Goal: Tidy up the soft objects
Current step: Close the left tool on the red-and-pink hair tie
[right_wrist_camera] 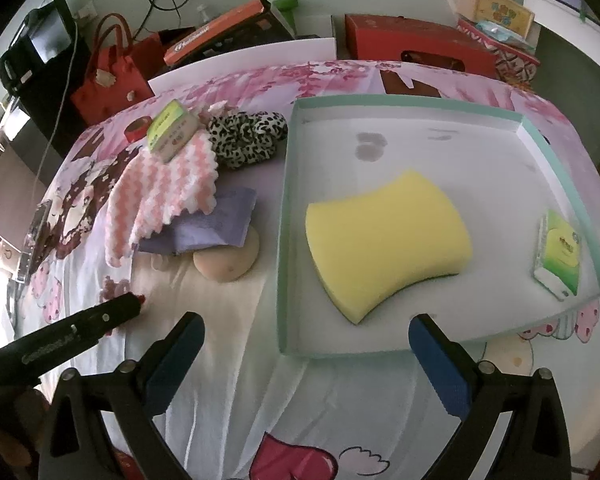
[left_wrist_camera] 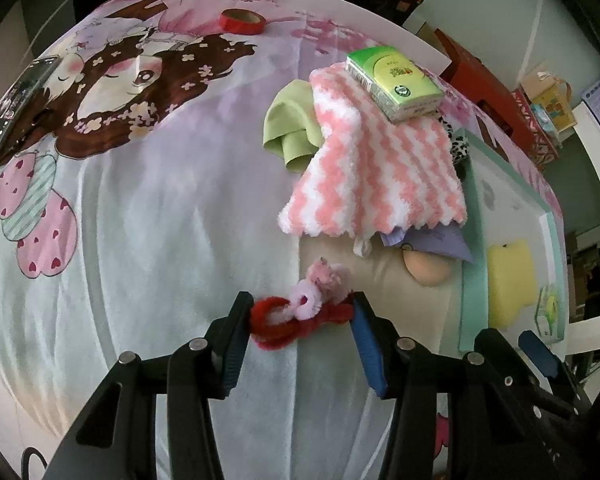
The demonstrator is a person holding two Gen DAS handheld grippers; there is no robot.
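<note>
My left gripper (left_wrist_camera: 302, 312) is open, its fingers on either side of a red and pink pipe-cleaner flower (left_wrist_camera: 300, 312) lying on the cloth. My right gripper (right_wrist_camera: 306, 344) is open and empty at the near edge of a green-rimmed white tray (right_wrist_camera: 284, 240). The tray holds a yellow sponge (right_wrist_camera: 384, 236) and a green tissue pack (right_wrist_camera: 558, 254). Left of the tray lie a pink-white fluffy cloth (right_wrist_camera: 160, 188), a purple cloth (right_wrist_camera: 216, 220), a beige egg-shaped puff (right_wrist_camera: 228, 258) and a leopard scrunchie (right_wrist_camera: 246, 136). A light green cloth (left_wrist_camera: 290, 124) shows in the left wrist view.
A second green tissue pack (left_wrist_camera: 396, 78) rests on the fluffy cloth. A red tape roll (left_wrist_camera: 242, 20) sits at the far side of the printed bedsheet. Boxes and a red bag (right_wrist_camera: 108, 80) stand beyond the table edge.
</note>
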